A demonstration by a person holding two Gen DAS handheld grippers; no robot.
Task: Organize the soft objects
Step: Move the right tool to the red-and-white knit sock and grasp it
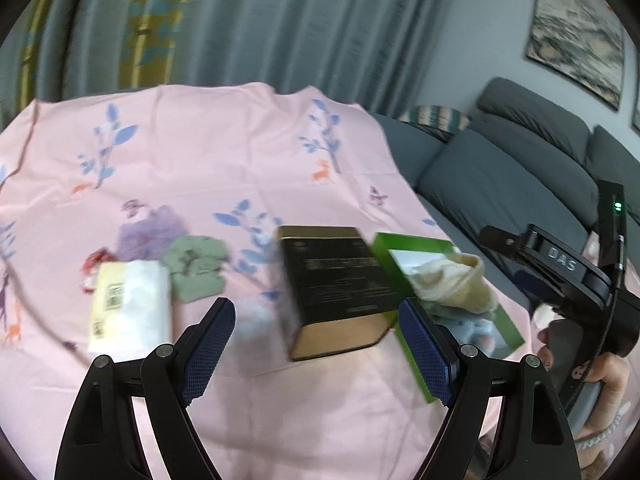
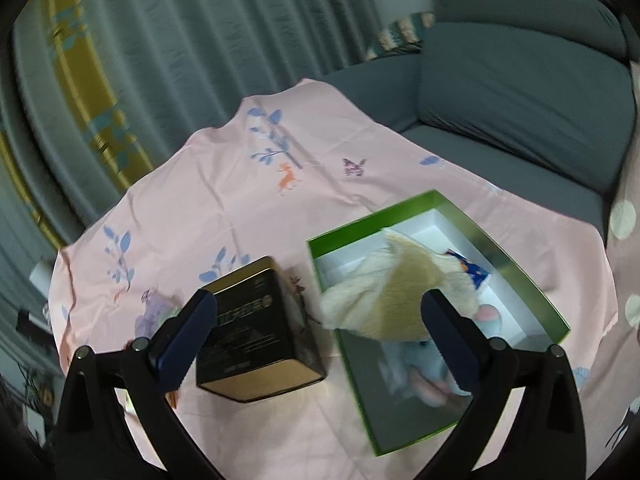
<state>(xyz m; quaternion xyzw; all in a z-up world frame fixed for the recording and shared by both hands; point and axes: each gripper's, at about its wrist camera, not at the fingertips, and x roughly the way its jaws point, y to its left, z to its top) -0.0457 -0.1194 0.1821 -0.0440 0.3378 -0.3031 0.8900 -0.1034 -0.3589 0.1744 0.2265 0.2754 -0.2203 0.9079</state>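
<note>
A green box (image 2: 516, 264) with a white inside lies open on the pink printed sheet (image 2: 240, 184). A cream plush (image 2: 392, 292) rests over its near-left rim, above a pale blue plush (image 2: 424, 364) and a blue starry item (image 2: 466, 268). My right gripper (image 2: 320, 320) hovers over them, open, its pads touching nothing. In the left wrist view a white tissue pack (image 1: 128, 308), a green cloth (image 1: 196, 266), a purple soft item (image 1: 152, 232) and a red item (image 1: 94, 264) lie at the left. My left gripper (image 1: 318, 344) is open and empty above the sheet.
A black and gold box (image 1: 336, 288) (image 2: 260, 332) stands between the soft items and the green box (image 1: 416, 242). A person's hand (image 1: 608, 364) holds the right gripper's body at the right edge. A grey sofa (image 2: 520, 92) and curtains (image 1: 280, 20) lie behind.
</note>
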